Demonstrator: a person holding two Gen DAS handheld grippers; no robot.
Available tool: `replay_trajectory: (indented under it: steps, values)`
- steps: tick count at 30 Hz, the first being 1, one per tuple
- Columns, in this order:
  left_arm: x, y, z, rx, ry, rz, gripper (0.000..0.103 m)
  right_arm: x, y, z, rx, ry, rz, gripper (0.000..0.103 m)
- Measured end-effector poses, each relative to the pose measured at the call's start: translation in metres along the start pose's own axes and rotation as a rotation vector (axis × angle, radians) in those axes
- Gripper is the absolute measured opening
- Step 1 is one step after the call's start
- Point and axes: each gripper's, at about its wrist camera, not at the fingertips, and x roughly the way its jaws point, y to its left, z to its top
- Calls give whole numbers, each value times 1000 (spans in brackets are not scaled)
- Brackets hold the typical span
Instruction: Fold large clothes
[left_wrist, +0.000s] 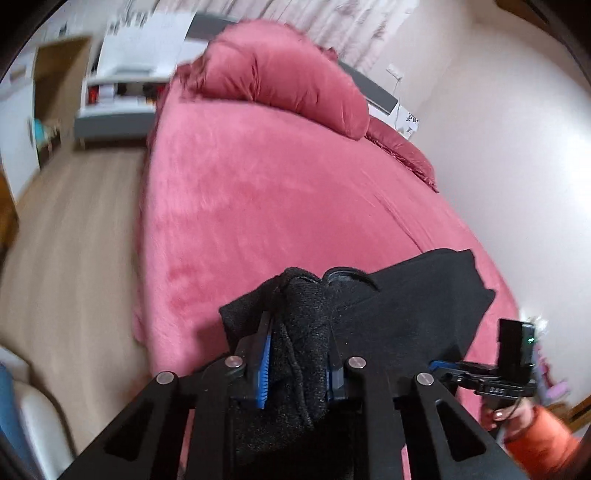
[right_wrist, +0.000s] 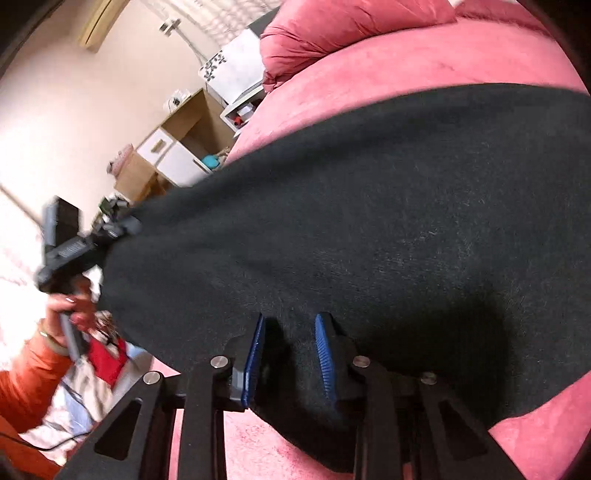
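A bed covered with a fuzzy pink plush blanket (left_wrist: 258, 206) fills both wrist views. A large black knitted garment (right_wrist: 369, 206) lies across the near part of the bed, lifted at its near edge and spread between the two hand-held tools.

In the left wrist view, the left gripper (left_wrist: 297, 354), a black two-finger tool with blue ribbed pads, is clamped on a bunched fold of the black garment; the thick fabric fills the narrow gap between the pads and spills over the fingertips. The rest of the garment stretches away to the right, over the pink blanket.

In the right wrist view, the right gripper (right_wrist: 291, 347), of the same make, has the garment's edge between its blue pads. The jaws stand narrow, and the fabric sits in the gap, but whether the pads press on it cannot be told.

Each view shows the other tool at its side, held by a hand in an orange sleeve (left_wrist: 539, 435).

At the head of the bed rest two pink velvet pillows (left_wrist: 288, 81). Beyond the bed are a pale wood floor (left_wrist: 74, 229) and white shelves (left_wrist: 122, 92).
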Motion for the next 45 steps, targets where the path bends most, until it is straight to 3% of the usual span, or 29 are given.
replay_trajectory:
  steps: [2,4,5,7,8,10,11,12,14,18,20,22,23,24,25,26,27,30,32,35,39,42,44,45]
  values:
    - [21,5,-4,37,36,72,27,3,9,-4,-35,-4,-34,30]
    - [57,25,-9,-3,145,158,35,12,17,-4,-46,1,-63,30]
    - [57,34,-8,-61,137,133,38,11,19,-5,-45,1,-67,30]
    - [33,47,-4,-149,19,95,42,-3,23,-1,-58,20,-86,30]
    - [17,49,-2,-156,-49,134,47,-11,26,-1,-73,14,-101,30]
    - [-21,50,-3,-164,-198,362,54,-21,35,1,-99,-46,-116,31]
    - [-31,47,-5,-165,-234,380,54,-29,34,3,-106,-79,-115,32]
    - [-41,40,-9,-151,-257,313,54,-30,33,6,-111,-97,-116,32]
    - [-41,19,-14,-97,-233,261,54,-28,30,21,-132,-116,-156,32]
    - [-10,-52,-34,121,-148,97,57,4,20,69,-187,-72,-251,32]
    - [11,-76,-43,222,-120,111,57,26,12,88,-186,-20,-274,32]
    - [40,-87,-53,328,-79,220,58,44,0,105,-187,24,-301,31]
    - [55,-81,-58,356,-47,309,58,43,-9,112,-187,22,-303,30]
    - [63,-72,-63,354,-18,344,55,39,-16,120,-186,-5,-306,30]
    - [71,-60,-67,343,1,334,54,35,-24,127,-188,-44,-358,30]
    - [70,-53,-70,340,-16,306,54,29,-35,134,-183,-78,-453,30]
    - [65,-51,-70,352,-37,292,54,23,-44,137,-166,-93,-492,30]
    - [51,-53,-64,337,-49,281,54,-15,-68,134,-54,-172,-453,32]
    - [42,-55,-59,282,-84,267,57,-54,-79,113,-8,-249,-368,33]
    - [32,-67,-57,191,-144,184,67,-103,-111,80,133,-337,-307,36]
    - [35,-109,-63,194,-127,86,71,-176,-193,31,435,-426,-342,37]
    - [52,-127,-62,254,-99,92,72,-240,-259,-1,667,-567,-390,42]
    - [69,-130,-58,261,-65,112,72,-271,-293,-17,787,-672,-398,64]
    - [74,-129,-58,255,-52,121,72,-281,-310,-24,834,-716,-389,66]
